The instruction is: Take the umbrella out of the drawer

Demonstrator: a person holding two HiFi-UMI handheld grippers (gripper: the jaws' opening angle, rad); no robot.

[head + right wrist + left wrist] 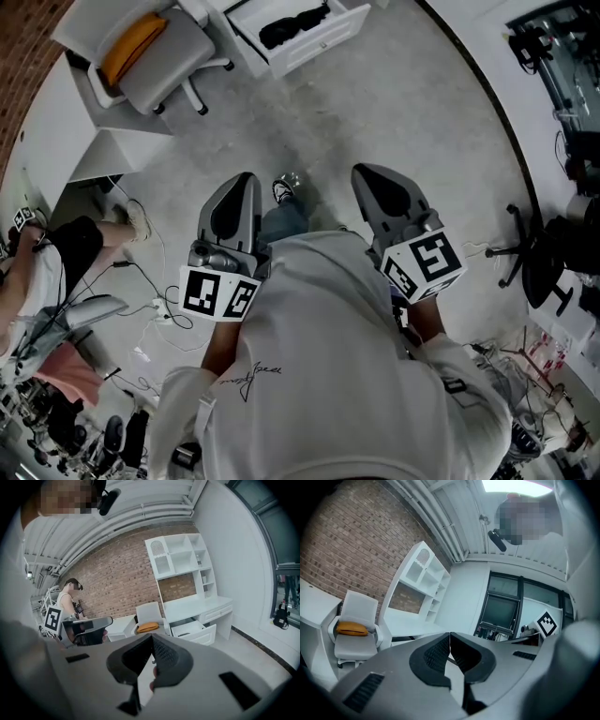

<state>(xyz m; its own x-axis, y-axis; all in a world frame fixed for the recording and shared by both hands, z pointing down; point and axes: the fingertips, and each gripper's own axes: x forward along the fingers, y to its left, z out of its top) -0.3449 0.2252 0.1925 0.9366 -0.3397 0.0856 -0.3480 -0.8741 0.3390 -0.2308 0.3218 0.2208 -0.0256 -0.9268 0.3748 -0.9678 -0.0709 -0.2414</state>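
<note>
A black umbrella lies in the open white drawer at the top of the head view, a good way across the floor from both grippers. My left gripper and right gripper are held side by side in front of the person's body, both pointing toward the drawer. In the left gripper view the left gripper is shut with nothing between its pads. The right gripper is shut and empty too. Beyond it, the right gripper view shows the drawer pulled out of the white desk.
A white chair with an orange cushion stands left of the drawer, also seen as the chair in the left gripper view. A white shelf unit tops the desk. Cables and a seated person are at the left; a black chair stands at the right.
</note>
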